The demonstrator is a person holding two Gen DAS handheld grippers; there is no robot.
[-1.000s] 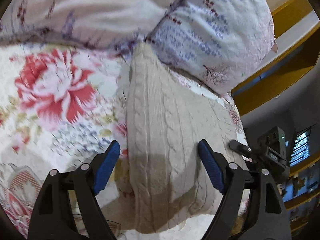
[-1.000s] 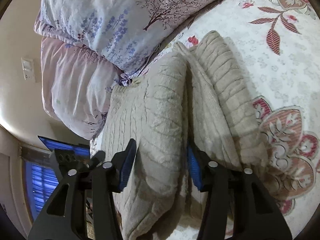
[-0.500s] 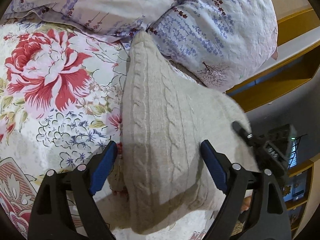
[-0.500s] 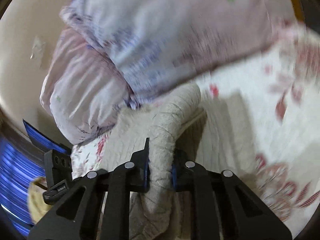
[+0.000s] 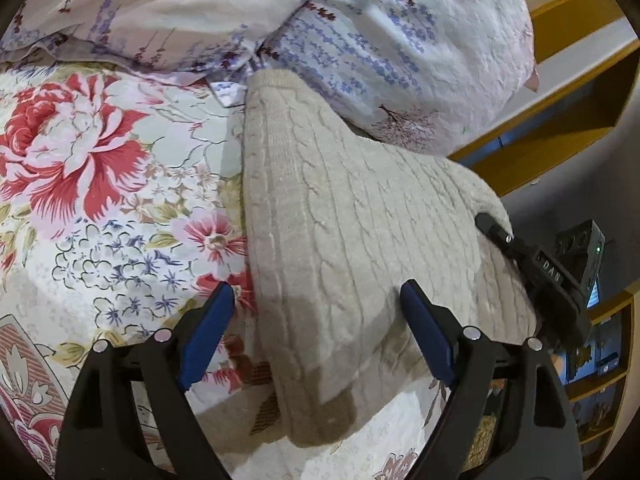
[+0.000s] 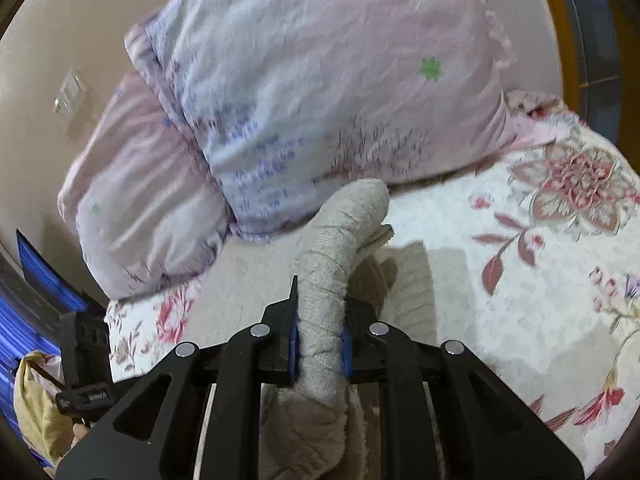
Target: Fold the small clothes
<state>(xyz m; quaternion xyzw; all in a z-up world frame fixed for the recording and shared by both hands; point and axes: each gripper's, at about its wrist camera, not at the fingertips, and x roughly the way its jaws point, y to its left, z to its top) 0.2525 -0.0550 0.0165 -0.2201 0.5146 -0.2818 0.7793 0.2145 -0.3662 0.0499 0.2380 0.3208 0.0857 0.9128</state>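
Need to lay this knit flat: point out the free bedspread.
Free: floral bedspread left of the beige knit garment, below the pillows. In the right wrist view, also bedspread beside the garment. Crowded: against the pillows.

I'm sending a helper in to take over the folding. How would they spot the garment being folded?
Look at the floral bedspread, just below the lavender-print pillows. The beige cable-knit sweater lies there, one edge pinched up in the right tongs. It is the only plain, thick, ribbed knit among thin printed fabrics.
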